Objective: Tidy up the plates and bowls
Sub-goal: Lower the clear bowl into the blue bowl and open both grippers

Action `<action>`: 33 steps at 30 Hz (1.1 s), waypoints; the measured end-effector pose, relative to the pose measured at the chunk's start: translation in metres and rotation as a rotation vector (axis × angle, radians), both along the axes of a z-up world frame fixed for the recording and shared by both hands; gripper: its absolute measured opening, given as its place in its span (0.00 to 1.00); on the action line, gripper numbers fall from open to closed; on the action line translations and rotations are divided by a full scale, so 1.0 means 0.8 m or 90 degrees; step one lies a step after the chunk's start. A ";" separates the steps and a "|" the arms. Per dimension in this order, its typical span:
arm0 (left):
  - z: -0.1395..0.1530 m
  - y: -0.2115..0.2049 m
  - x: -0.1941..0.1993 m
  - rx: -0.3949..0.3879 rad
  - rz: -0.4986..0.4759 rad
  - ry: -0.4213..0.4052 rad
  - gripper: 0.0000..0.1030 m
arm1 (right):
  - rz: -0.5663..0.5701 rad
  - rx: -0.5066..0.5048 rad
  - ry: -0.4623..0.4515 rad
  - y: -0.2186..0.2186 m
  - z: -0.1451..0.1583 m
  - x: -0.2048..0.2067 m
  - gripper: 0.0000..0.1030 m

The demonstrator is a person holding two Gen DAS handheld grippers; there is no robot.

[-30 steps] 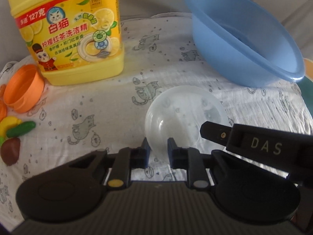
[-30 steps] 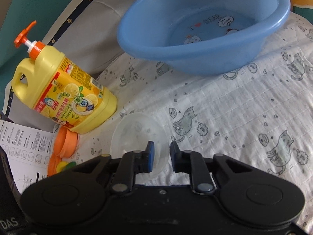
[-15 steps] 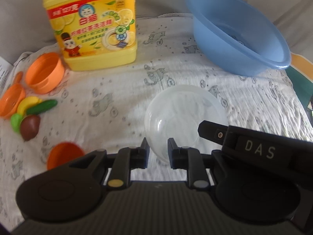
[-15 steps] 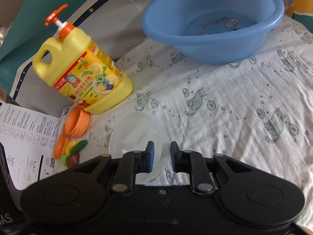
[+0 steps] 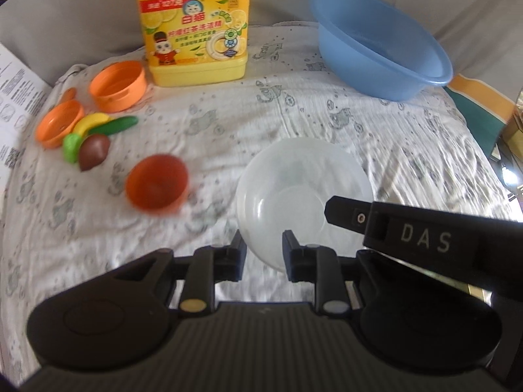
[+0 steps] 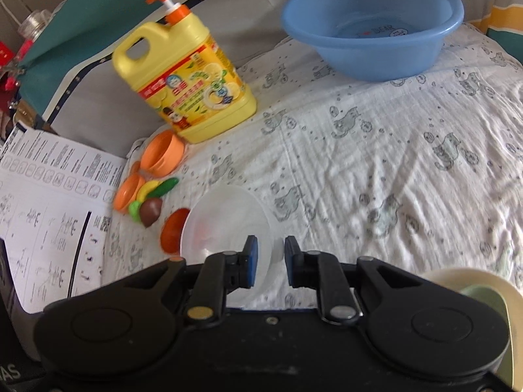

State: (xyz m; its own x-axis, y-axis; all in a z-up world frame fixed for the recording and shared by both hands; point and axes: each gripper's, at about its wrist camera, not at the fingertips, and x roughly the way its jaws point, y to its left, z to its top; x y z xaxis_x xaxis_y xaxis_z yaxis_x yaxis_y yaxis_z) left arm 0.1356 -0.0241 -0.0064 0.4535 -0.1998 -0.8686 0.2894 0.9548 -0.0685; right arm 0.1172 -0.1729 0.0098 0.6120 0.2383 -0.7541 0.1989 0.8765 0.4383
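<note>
Both grippers have a pinch on the same clear bowl (image 5: pixel 304 196) and are carrying it back over the cat-print cloth (image 5: pixel 228 124), which looks like it lies on a bed, not a table. Vs a sec ago the whole scene sits further off: the yellow detergent jug (image 5: pixel 196 32) and blue basin (image 5: pixel 382 45) have shrunk toward the top of the left view, and stuff that was out of frame is now in it, incl. an orange cup (image 5: pixel 157 189) just left of the bowl, an orange pot (image 5: pixel 117 85), a small orange pan (image 5: pixel 60 124) and some toy veg (image 5: pixel 98 134). Left gripper (image 5: pixel 263 254) has the bowl's near rim between its jaws; they've just been opening a bit, but the rim seems clamped all the same. Right gripper (image 6: pixel 269 261), pressed nearly together, pinches the opposite edge of the bowl, which shows in the right view w/ the orange cup behind it. At bottom right of that view a cream bowl (image 6: pixel 474 287) w/ a pale green one (image 6: pixel 483 300) nested inside has come into frame. My read: the clear bowl is being hauled toward that stack, so nesting is prob the next step. The left jaws easing could mean a handoff to the right gripper, or a grip starting to slip; can't tell which.
</note>
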 end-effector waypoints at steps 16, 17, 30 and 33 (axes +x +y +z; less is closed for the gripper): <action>0.023 0.074 -0.107 -0.046 0.023 -0.027 0.23 | 0.064 -0.025 -0.017 0.061 0.041 -0.090 0.17; 0.024 0.078 -0.112 -0.049 0.025 -0.029 0.23 | 0.067 -0.028 -0.017 0.064 0.043 -0.094 0.17; 0.016 0.123 -0.163 -0.072 0.051 -0.021 0.25 | 0.123 -0.041 -0.005 0.108 0.042 -0.136 0.17; 0.009 0.126 -0.172 -0.071 0.049 -0.012 0.26 | 0.130 -0.042 0.007 0.110 0.034 -0.143 0.17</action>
